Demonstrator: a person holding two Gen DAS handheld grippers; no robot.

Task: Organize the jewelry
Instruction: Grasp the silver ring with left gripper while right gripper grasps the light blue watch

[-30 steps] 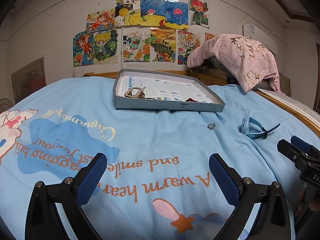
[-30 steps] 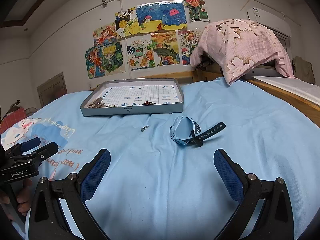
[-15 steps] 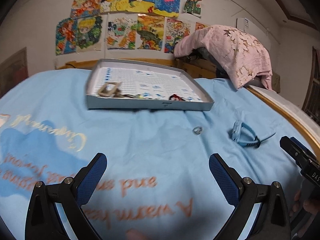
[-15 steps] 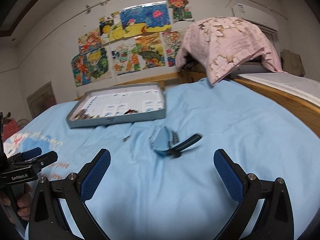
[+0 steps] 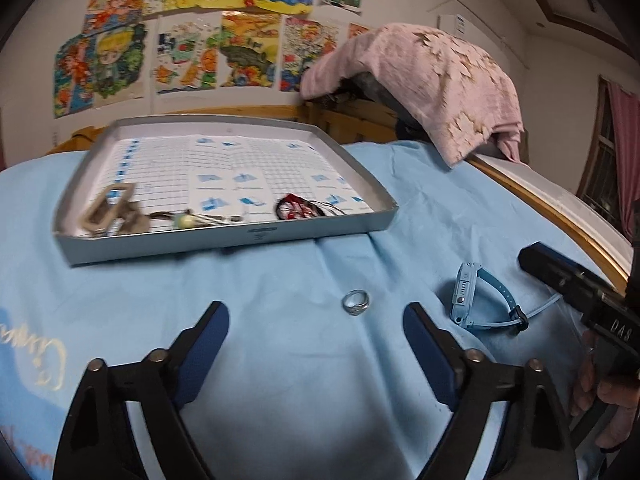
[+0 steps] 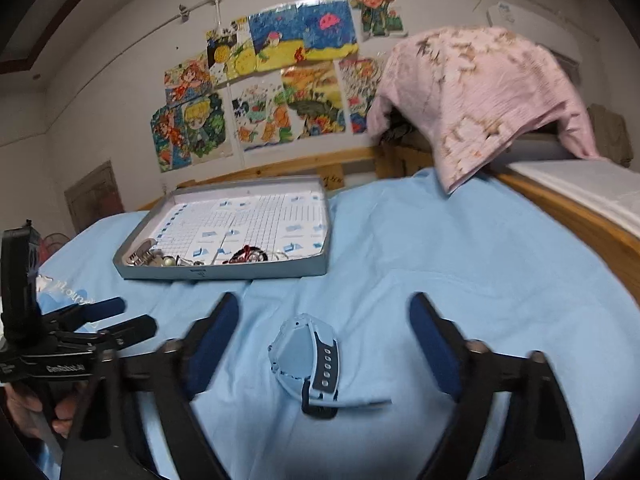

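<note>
A: Left gripper point(image 5: 316, 330) low centre of its frame, jaws spread wide, nothing held. Silver ring point(image 5: 355, 302) lies flat on the blue bed sheet point(image 5: 280, 280), just above the gap between the pads and nearer the right-hand pad.

B: Right gripper point(image 6: 324, 336) likewise wide open and empty. Blue watch point(image 6: 308, 354) sits on the sheet between its pads, a little left of centre, case toward the top of the frame and strap trailing to the lower right.

A: So each gripper has its own item straight ahead. Tray point(image 5: 224, 236)?

B: Grey, shallow, upper left of the left view, well beyond the ring. Already holds a buckle-like piece point(image 5: 108, 210), a pale bead point(image 5: 186, 221) and a red-and-black corded piece point(image 5: 294, 208) along its near wall.

A: Relation that matters, I'd judge: the watch's long axis runs roughly up and down the right frame, across the line between the pads, so closing on the case looks workable. The ring is thin and flat; the left gripper would need to come down nearly onto the sheet.

B: Risk of pinching fabric with the ring. Watch from the left view lies at right of the ring, near the right gripper's tip.
</note>
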